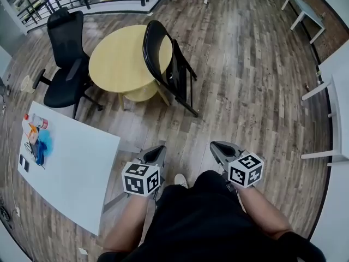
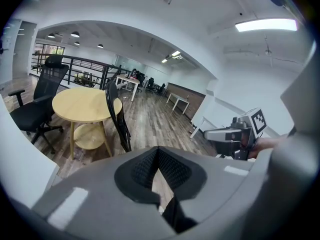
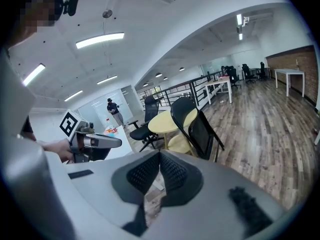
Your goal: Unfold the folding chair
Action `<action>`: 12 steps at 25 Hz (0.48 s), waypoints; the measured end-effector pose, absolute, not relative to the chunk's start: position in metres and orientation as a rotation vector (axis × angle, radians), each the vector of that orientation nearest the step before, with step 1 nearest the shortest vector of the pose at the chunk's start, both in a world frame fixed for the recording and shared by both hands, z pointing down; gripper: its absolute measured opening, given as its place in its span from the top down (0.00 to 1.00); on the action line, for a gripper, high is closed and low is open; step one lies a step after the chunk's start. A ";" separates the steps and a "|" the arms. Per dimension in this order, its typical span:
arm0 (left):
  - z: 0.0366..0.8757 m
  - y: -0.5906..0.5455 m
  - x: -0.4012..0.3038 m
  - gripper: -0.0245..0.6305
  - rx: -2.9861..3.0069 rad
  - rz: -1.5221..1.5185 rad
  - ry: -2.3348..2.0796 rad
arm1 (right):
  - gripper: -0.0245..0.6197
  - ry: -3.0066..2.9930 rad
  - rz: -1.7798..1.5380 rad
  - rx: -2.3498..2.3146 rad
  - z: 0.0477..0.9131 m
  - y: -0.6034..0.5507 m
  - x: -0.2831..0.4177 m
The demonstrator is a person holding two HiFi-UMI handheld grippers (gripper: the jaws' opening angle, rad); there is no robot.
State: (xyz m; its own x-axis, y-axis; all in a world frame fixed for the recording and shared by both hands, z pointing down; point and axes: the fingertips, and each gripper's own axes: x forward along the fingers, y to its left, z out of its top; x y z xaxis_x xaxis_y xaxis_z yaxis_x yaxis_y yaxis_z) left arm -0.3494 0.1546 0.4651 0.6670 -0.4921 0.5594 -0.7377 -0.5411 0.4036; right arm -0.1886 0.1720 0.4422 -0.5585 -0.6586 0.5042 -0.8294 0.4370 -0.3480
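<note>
Ahead of you, the folding chair (image 1: pixel 169 70) leans upright against the round surface (image 1: pixel 117 64), well beyond your left tool (image 1: pixel 155 153) and right tool (image 1: pixel 221 149) (both closed, empty), roughly centred between them.

Both forearms reached forward side by side; the left hand-held gripper (image 1: pixel 153 156) and right hand-held gripper (image 1: pixel 221 149) pointed slightly downward, jaws closed and empty.

The folded chair (image 1: pixel 169 64) leans against the far round table (image 1: pixel 117 61), with an office chair (image 1: pixel 65 64) at its left. Near, left claw (image 1: pixel 154 153) and right claw (image 1: pixel 222 149) hover shut and empty, side by side.
</note>
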 end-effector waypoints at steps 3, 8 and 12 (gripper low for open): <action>0.465 0.153 -0.349 0.95 2.255 0.496 -0.945 | 0.95 -2.391 0.831 1.290 0.442 0.171 -0.186; 0.471 0.152 -0.355 0.95 2.234 0.502 -0.965 | 0.95 -2.410 0.832 1.265 0.440 0.163 -0.190; 0.472 0.151 -0.357 0.95 2.225 0.501 -0.984 | 0.95 -2.425 0.837 1.240 0.444 0.154 -0.194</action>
